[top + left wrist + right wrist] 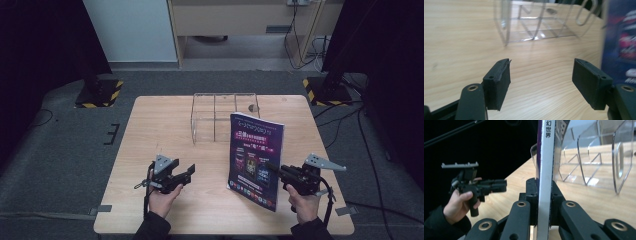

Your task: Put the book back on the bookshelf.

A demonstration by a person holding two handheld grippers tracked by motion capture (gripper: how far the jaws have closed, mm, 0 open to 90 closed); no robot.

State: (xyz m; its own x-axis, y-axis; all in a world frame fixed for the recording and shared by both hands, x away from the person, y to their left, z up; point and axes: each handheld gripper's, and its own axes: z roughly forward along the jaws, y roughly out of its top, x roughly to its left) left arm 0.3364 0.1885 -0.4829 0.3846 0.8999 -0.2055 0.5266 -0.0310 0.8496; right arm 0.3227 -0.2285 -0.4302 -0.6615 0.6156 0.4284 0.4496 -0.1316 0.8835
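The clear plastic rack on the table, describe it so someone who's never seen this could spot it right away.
Start at the wooden table and look to the middle of its far edge. The clear plastic rack stands there, just behind the upright purple magazine that the right tongs hold. It is the see-through thing, split by dividers into slots.

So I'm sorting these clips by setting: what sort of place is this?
Probably a lab or recording room: a lone wooden table on grey carpet, hazard-striped stand bases at its far corners, loose cables on the floor.
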